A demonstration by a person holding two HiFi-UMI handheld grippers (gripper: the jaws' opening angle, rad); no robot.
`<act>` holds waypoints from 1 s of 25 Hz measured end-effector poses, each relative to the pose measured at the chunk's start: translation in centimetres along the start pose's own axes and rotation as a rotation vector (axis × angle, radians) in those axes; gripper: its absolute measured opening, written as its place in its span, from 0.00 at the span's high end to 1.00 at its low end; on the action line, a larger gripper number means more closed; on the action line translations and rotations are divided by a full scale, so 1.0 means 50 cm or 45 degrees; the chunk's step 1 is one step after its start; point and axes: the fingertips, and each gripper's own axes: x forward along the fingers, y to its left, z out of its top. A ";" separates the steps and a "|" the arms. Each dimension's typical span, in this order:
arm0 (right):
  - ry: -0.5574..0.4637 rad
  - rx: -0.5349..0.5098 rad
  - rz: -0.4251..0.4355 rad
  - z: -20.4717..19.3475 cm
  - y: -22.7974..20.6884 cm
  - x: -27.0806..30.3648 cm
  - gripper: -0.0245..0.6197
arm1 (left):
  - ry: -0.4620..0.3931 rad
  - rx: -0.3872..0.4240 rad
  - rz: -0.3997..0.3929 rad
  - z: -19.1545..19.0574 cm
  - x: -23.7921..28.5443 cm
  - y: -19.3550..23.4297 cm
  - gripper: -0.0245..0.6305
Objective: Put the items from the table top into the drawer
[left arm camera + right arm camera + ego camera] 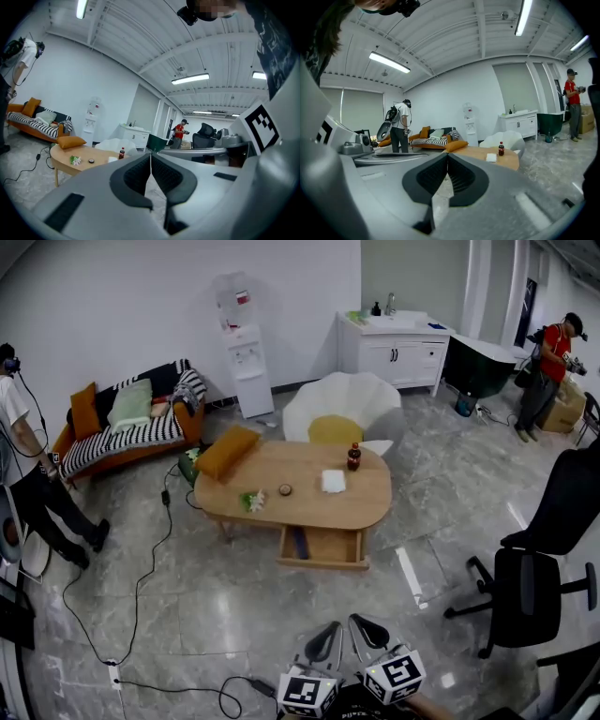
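Note:
The oval wooden table [361, 502] stands mid-room, its front drawer [328, 547] pulled open with a dark item in its left part. On the top lie an orange cushion [228, 451], a green-and-white sprig [251, 501], a small round dark item [285, 489], a white folded cloth [333, 481] and a cola bottle [354, 457]. My left gripper [331, 626] and right gripper [356, 620] hang side by side at the bottom edge, far short of the table, both shut and holding nothing. In the gripper views the left gripper [150, 156] and the right gripper [447, 156] point toward the table [63, 157] [506, 159].
A black office chair [534, 587] stands to the right. A white armchair [342, 409] sits behind the table and a striped sofa [131, 432] at back left. A black cable [141, 587] trails across the floor. One person [37, 484] stands at left, another [548, 371] at far right.

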 end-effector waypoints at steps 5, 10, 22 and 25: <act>0.028 0.017 0.001 0.017 -0.009 0.069 0.95 | 0.010 0.000 -0.007 0.031 0.042 0.057 0.94; 0.034 0.031 -0.009 0.033 -0.023 0.136 0.95 | 0.026 0.019 -0.038 0.051 0.085 0.110 0.94; 0.045 0.042 -0.076 0.063 -0.034 0.269 0.95 | 0.060 0.025 -0.138 0.090 0.153 0.211 0.94; 0.045 0.042 -0.081 0.065 -0.028 0.294 0.95 | 0.063 0.029 -0.145 0.092 0.158 0.236 0.94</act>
